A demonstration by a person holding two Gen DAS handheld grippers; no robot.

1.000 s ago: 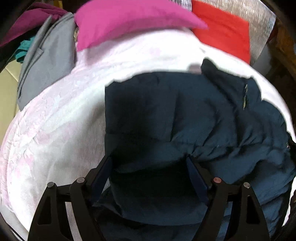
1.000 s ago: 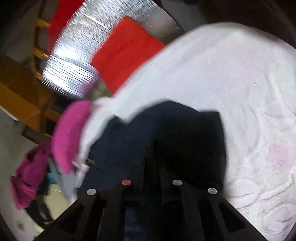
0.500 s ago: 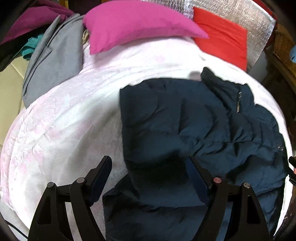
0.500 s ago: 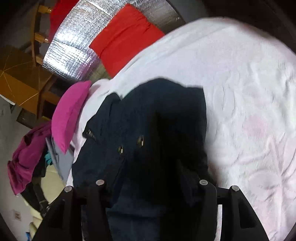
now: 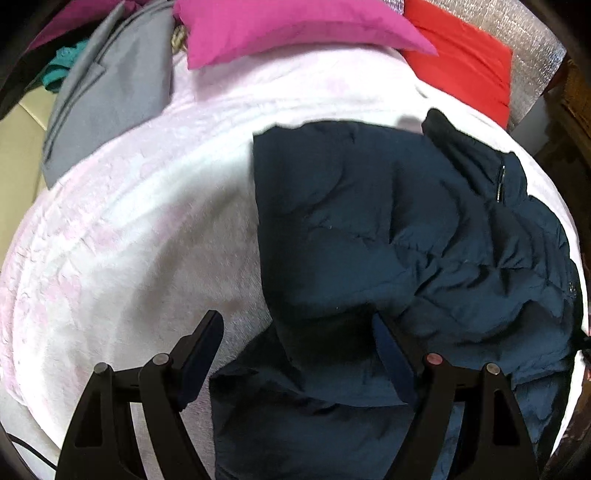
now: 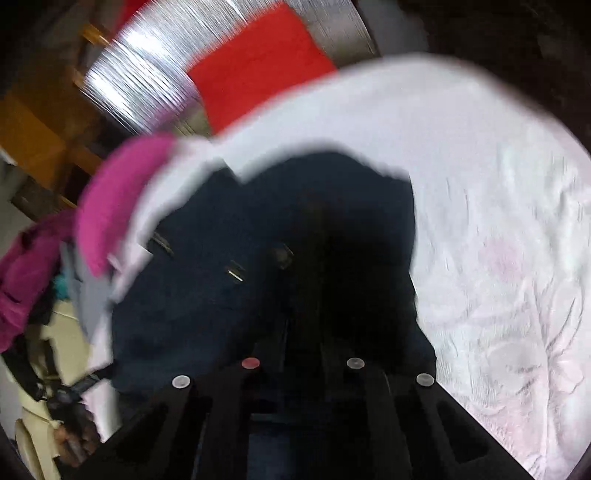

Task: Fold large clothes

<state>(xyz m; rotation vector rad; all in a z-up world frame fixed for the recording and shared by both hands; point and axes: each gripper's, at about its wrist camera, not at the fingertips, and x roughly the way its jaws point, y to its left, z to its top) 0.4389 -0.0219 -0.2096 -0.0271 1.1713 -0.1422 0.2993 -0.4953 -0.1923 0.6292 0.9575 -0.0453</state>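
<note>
A dark navy puffer jacket (image 5: 388,251) lies crumpled on a bed with a pale pink-white blanket (image 5: 129,240). Its collar and zipper (image 5: 500,181) point to the far right. My left gripper (image 5: 295,343) is open and empty, held just above the jacket's near left edge. In the blurred right wrist view the same jacket (image 6: 229,288) fills the middle, with metal snaps showing. My right gripper (image 6: 303,332) is shut with its fingers close together, pinching a fold of the jacket.
A magenta pillow (image 5: 280,26) and a red cushion (image 5: 461,62) lie at the head of the bed against a silver foil panel (image 5: 535,55). A grey garment (image 5: 110,85) and other clothes are piled at the far left. Bare blanket (image 6: 498,240) lies right of the jacket.
My left gripper has backed off the jacket and stayed open. My right gripper was open half a second ago and has closed on the jacket; its view swings and blurs.
</note>
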